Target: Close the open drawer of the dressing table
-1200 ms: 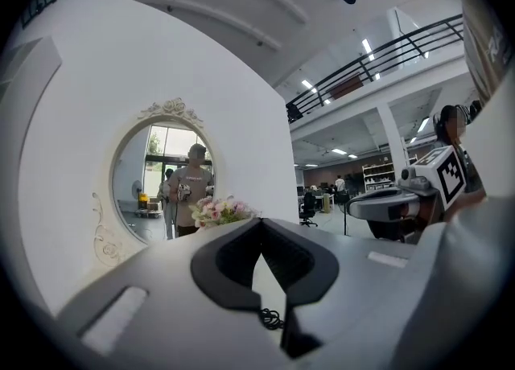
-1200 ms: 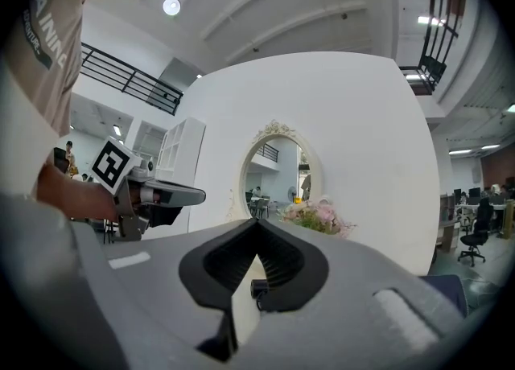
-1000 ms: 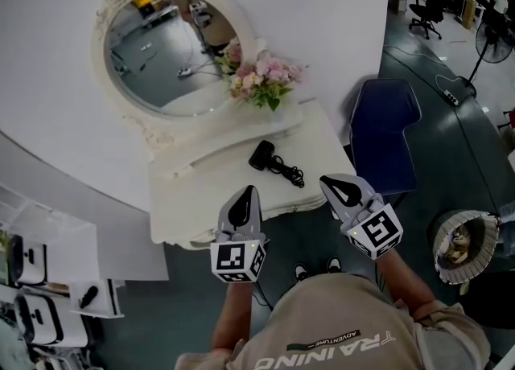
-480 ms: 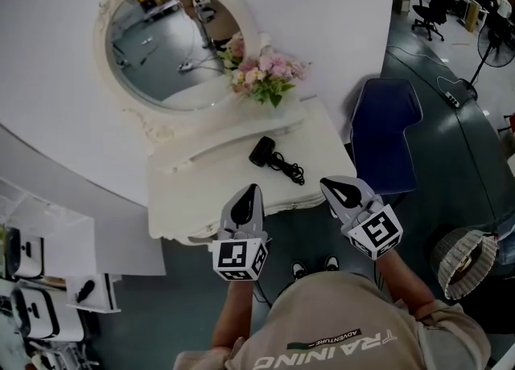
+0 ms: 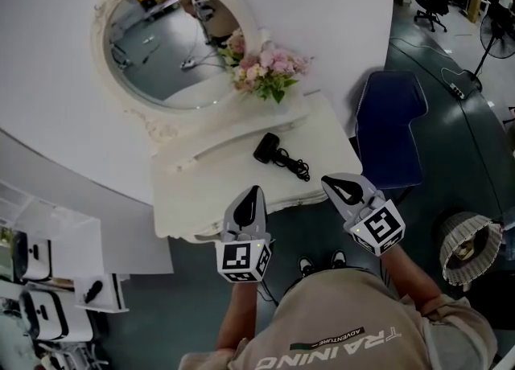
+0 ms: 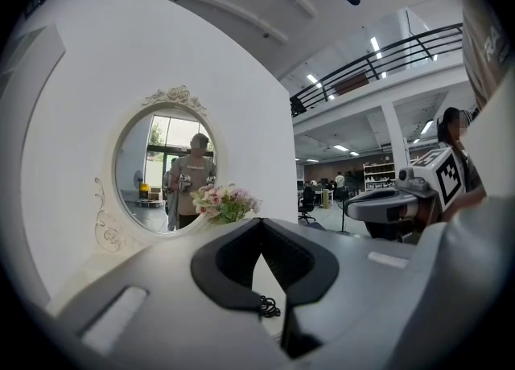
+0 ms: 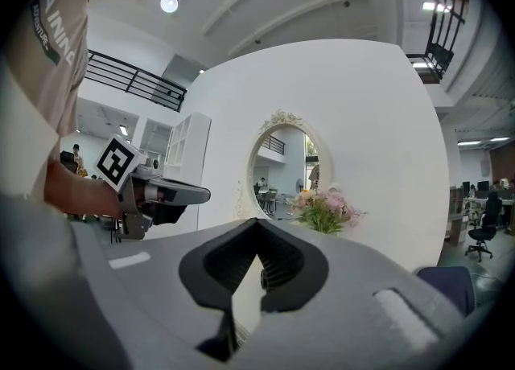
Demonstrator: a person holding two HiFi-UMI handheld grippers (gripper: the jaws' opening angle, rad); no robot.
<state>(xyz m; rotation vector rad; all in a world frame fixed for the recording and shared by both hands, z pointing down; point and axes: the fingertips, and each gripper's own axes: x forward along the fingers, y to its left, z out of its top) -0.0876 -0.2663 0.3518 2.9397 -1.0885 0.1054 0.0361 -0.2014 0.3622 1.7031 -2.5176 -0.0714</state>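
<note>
The white dressing table (image 5: pixel 225 183) stands against the wall, with an oval mirror (image 5: pixel 169 39) above it. Its front edge lies just beyond both grippers. A pale strip (image 5: pixel 206 236) juts out under that edge, left of my left gripper; I cannot tell if it is the drawer. My left gripper (image 5: pixel 251 192) hovers over the front edge, jaws shut and empty. My right gripper (image 5: pixel 335 182) hangs off the table's right front corner, also shut and empty. Seen along the jaws, the left gripper (image 6: pixel 259 224) and right gripper (image 7: pixel 257 225) each have their tips meeting.
On the table top lie a black hair dryer (image 5: pixel 266 150) with its cord and a pink flower bouquet (image 5: pixel 265 67). A blue chair (image 5: pixel 390 127) stands right of the table. A round lampshade (image 5: pixel 468 248) sits on the floor at the right, and white shelves (image 5: pixel 48 280) at the left.
Both grippers stay shut and hold the same place before the table. The head view has shifted slightly, so the table sits a little lower and more to the right.
</note>
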